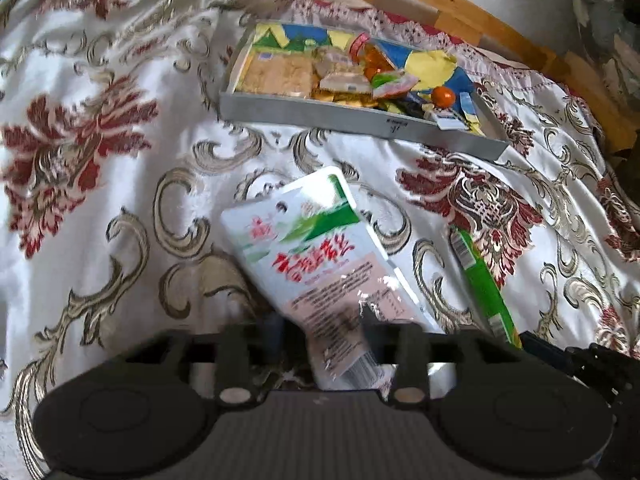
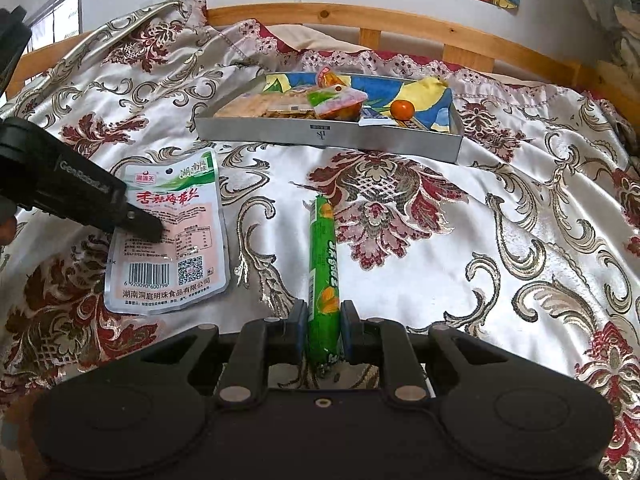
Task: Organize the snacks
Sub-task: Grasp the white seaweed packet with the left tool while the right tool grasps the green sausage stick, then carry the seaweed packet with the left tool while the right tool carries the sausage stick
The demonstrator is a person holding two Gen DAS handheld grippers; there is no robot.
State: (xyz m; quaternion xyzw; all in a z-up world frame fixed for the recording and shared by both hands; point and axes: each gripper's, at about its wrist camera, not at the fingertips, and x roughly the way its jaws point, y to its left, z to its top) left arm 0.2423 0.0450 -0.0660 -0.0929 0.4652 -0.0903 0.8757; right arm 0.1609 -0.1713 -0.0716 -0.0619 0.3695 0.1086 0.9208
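A white-and-pink snack pouch (image 1: 320, 264) lies on the patterned bedspread. My left gripper (image 1: 324, 332) is around its lower end, and in the right wrist view its fingers (image 2: 140, 222) press on the pouch (image 2: 168, 236). A green sausage stick (image 2: 325, 276) lies lengthwise. My right gripper (image 2: 324, 334) is shut on its near end. The stick also shows in the left wrist view (image 1: 482, 284). A grey tray (image 2: 332, 136) holding several snacks and an orange (image 2: 402, 109) sits further back; it also shows in the left wrist view (image 1: 360, 118).
The floral satin bedspread (image 2: 500, 260) is wrinkled and uneven. A wooden bed rail (image 2: 400, 20) runs behind the tray, with a wall of colourful pictures beyond. A raised fold of the cover (image 2: 132, 36) rises at the far left.
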